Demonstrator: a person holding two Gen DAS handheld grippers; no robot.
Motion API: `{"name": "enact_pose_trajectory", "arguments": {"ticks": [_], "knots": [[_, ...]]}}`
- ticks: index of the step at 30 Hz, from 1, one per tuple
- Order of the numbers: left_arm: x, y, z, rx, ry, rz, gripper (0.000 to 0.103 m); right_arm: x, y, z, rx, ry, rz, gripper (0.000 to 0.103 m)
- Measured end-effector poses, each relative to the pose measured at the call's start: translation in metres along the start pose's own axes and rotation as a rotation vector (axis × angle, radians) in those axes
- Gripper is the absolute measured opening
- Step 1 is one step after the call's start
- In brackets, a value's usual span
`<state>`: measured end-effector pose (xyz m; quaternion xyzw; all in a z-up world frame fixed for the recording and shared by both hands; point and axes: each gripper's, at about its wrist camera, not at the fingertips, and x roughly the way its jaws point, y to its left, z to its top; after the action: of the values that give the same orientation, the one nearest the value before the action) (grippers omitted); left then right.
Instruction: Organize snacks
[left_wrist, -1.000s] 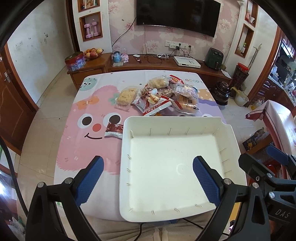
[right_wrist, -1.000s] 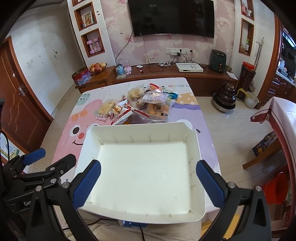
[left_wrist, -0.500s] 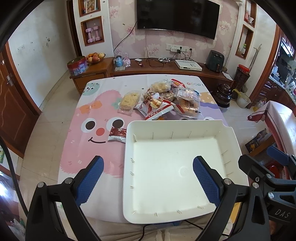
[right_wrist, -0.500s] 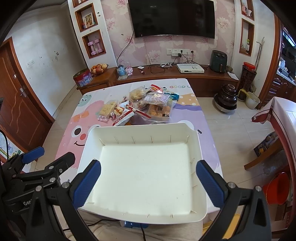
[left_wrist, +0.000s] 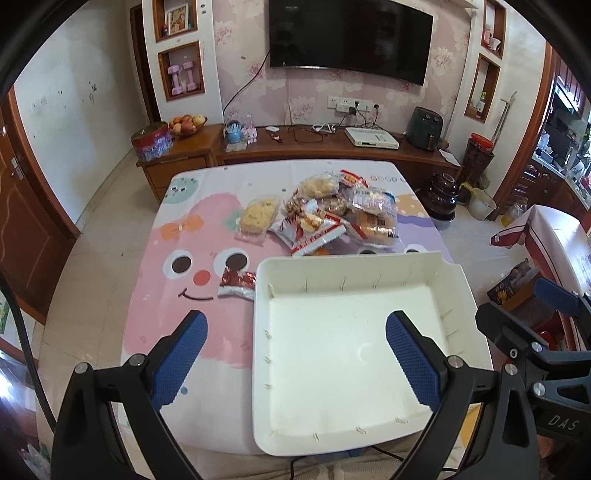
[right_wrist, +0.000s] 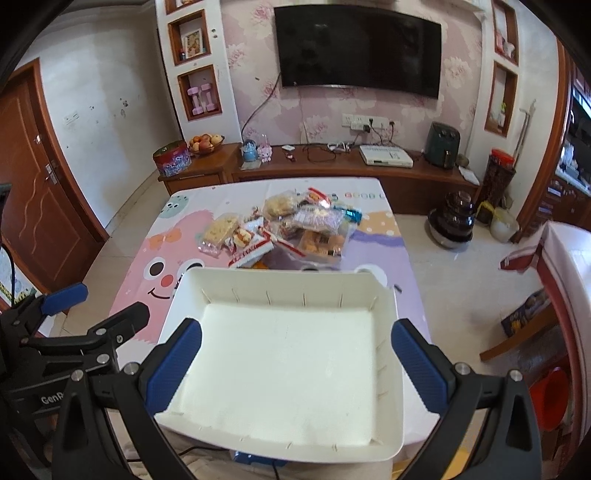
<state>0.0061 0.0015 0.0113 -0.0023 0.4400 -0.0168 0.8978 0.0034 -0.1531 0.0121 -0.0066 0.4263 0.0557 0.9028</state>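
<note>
Living-room tabletop (left_wrist: 155, 295) under a pink cartoon cloth, before a wall-mounted television (left_wrist: 351, 37). Empty white tray (left_wrist: 347, 354) at the near right corner; heap of packaged snacks (left_wrist: 325, 218) just beyond its far rim, toward the far edge; one small red packet (left_wrist: 236, 282) beside its left wall. Left gripper (left_wrist: 295, 365) and right gripper (right_wrist: 295, 365) above the tray, fingers spread wide, holding nothing.
</note>
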Motion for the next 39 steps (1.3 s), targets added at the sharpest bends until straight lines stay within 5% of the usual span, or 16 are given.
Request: {"name": "enact_pose_trajectory", "arguments": {"ticks": [9, 29, 33, 39], "knots": [[-0.021, 0.008, 0.028, 0.024, -0.095, 0.008, 0.098, -0.011, 0.006, 0.034, -0.081, -0.073, -0.037, 0.103], [-0.022, 0.048, 0.084, -0.013, -0.150, 0.040, 0.100, -0.035, 0.004, 0.125, -0.152, -0.266, -0.004, 0.103], [-0.003, 0.076, 0.093, -0.037, -0.153, 0.153, 0.100, -0.011, 0.012, 0.140, -0.163, -0.215, 0.025, 0.103], [0.059, 0.126, 0.082, -0.088, -0.035, 0.138, 0.100, 0.066, 0.034, 0.141, -0.181, -0.027, 0.102, 0.093]]}}
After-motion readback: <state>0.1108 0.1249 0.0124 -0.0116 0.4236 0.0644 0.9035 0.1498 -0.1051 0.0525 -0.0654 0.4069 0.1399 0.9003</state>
